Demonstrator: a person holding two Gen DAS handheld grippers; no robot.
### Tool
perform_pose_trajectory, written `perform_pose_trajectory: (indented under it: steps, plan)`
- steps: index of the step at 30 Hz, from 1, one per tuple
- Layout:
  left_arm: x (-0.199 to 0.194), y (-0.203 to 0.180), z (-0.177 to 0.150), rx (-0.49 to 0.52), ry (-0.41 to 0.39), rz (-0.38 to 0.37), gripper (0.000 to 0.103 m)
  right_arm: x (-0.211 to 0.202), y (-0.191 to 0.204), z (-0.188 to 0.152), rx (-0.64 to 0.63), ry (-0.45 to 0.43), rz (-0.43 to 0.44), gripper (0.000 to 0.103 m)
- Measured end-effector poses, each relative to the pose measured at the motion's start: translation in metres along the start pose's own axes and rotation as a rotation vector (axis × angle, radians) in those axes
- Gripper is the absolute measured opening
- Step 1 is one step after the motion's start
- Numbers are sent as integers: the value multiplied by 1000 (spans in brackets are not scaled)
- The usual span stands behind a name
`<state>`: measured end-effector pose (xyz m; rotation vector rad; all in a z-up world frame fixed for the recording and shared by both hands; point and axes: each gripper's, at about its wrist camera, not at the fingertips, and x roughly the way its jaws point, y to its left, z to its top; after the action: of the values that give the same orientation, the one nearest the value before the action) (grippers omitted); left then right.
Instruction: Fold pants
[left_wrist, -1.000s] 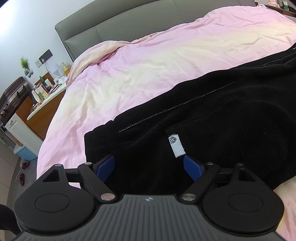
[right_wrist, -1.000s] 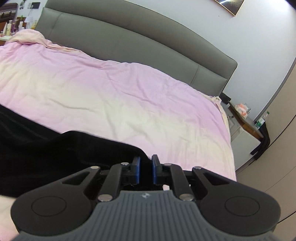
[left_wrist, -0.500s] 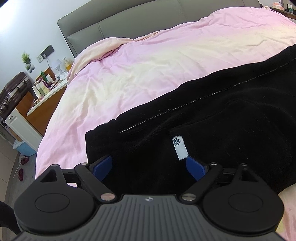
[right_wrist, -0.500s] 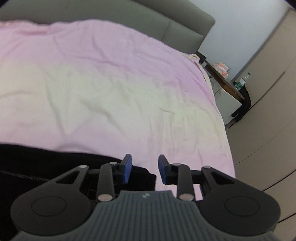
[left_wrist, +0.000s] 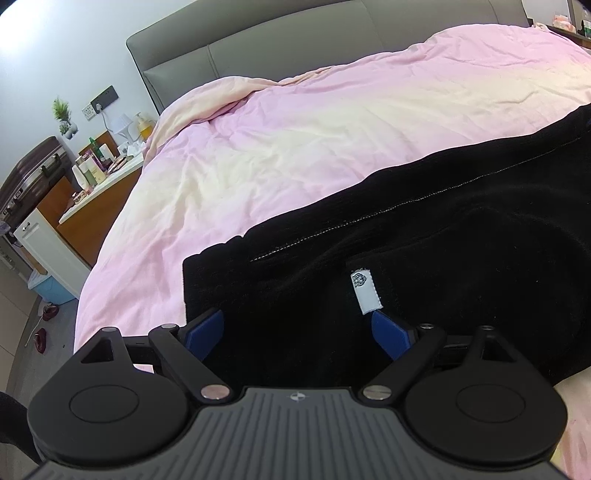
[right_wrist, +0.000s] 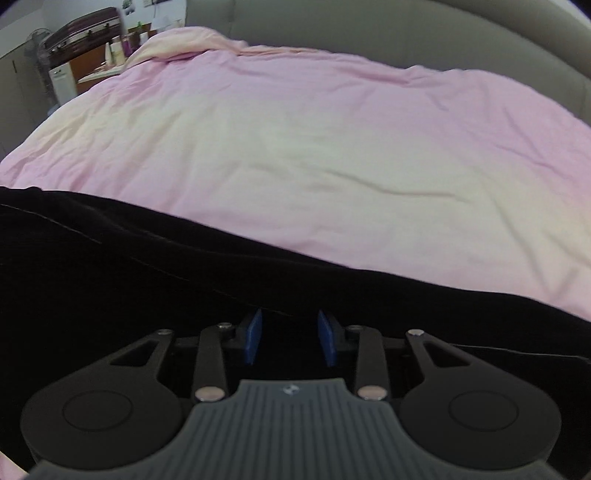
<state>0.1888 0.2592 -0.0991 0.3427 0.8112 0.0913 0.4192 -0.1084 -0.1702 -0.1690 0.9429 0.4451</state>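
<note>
Black pants (left_wrist: 443, 258) lie flat across a pink duvet (left_wrist: 295, 129), with a stitched seam and a small white label (left_wrist: 364, 291) near their left end. My left gripper (left_wrist: 295, 321) hovers over that end, open wide, blue pads straddling the cloth without pressing it. In the right wrist view the pants (right_wrist: 147, 277) fill the lower half. My right gripper (right_wrist: 290, 325) sits low over them, its jaws opening, pads a short way apart. Dark cloth lies below the gap; no fold shows pinched between them.
A grey padded headboard (left_wrist: 295, 37) runs along the far side of the bed. Left of the bed stand a cluttered bedside cabinet (left_wrist: 92, 173), a brown suitcase (left_wrist: 29, 173) and a blue bin (left_wrist: 51, 291). Beyond the pants the duvet (right_wrist: 332, 147) is bare.
My right gripper went from shut to partly open and swung down and leftward, from the pants' right end to over their middle. The left gripper stayed put, jaws a touch wider.
</note>
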Motion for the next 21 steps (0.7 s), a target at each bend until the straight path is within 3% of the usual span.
perform_pose_trajectory:
  steps: [2, 5, 12, 16, 18, 20, 21]
  plan:
    - [-2, 4, -1, -6, -3, 3, 103, 27, 26, 10, -2, 29, 48, 29]
    - [-6, 11, -1, -17, -16, 8, 103, 55, 62, 30, 6, 8, 35, 32]
    - [-12, 31, -10, -42, -33, 18, 103, 79, 92, 69, 244, -29, -36, 33]
    - [-2, 40, -23, -47, -7, 22, 103, 69, 159, 72, 84, -120, 2, 33]
    - [4, 46, -30, -91, 6, 6, 103, 68, 184, 69, 33, -157, 63, 32]
    - [9, 52, -37, -175, 6, -12, 103, 75, 206, 62, -19, -115, 125, 32]
    - [12, 55, -39, -211, 8, -18, 103, 76, 214, 59, -50, -114, 96, 32]
